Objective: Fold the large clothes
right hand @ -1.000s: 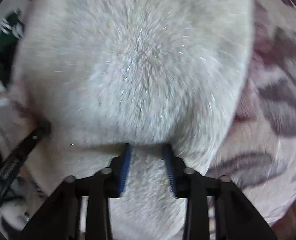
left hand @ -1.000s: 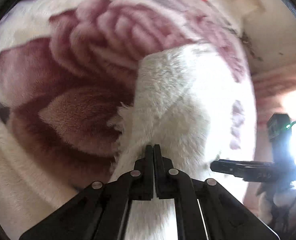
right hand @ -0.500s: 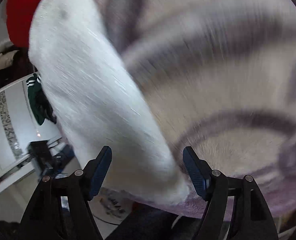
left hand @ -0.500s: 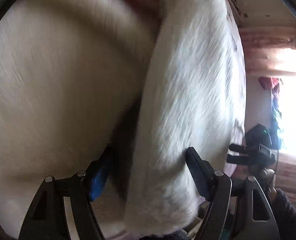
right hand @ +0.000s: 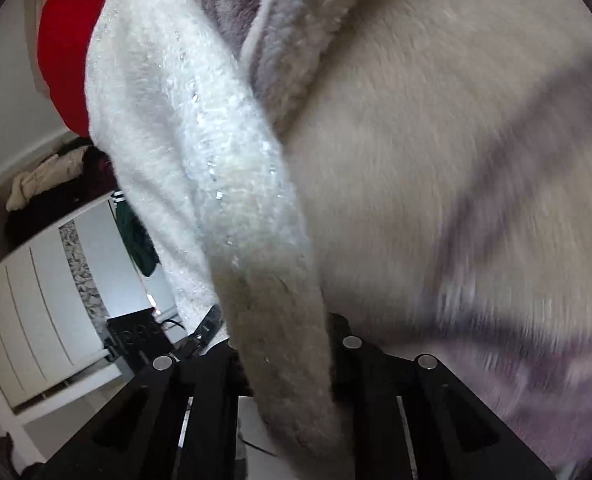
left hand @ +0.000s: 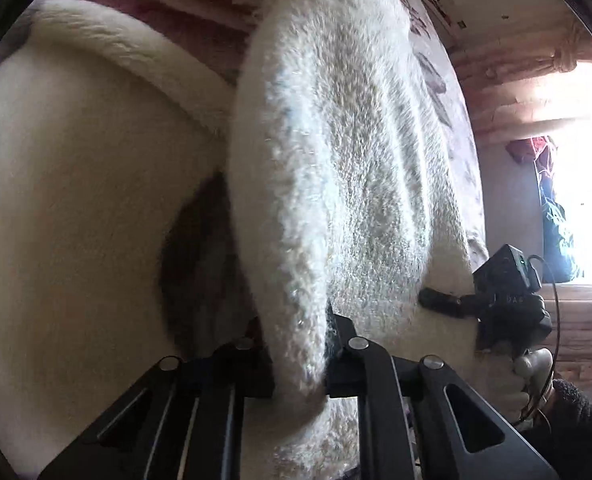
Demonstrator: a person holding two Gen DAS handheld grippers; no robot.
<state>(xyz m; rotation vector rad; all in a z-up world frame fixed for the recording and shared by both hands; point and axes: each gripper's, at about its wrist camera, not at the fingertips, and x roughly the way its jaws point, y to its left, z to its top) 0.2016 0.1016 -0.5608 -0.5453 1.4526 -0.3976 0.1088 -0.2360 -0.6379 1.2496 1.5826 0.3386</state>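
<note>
Left wrist view: the left tool (left hand: 298, 364) clamps a fold of fluffy white knitted garment (left hand: 336, 160) hanging before a cream-and-maroon plush blanket (left hand: 76, 200); the right tool (left hand: 436, 300) touches its far side.

Right wrist view: the right tool (right hand: 286, 364) pinches the garment's edge (right hand: 200, 140), a red cloth (right hand: 64, 48) behind.

From my left camera, the sweater (left hand: 336, 184) runs from the near centre up to the far edge, its edge caught between the left gripper (left hand: 298, 364). The blanket (left hand: 76, 208) lies behind and to the left. The right gripper (left hand: 448, 304) sits at the sweater's right side. From my right camera, the sweater (right hand: 200, 168) passes between the right gripper (right hand: 286, 360), blanket (right hand: 456, 160) to the right, cabinet (right hand: 36, 304) at left.
</note>
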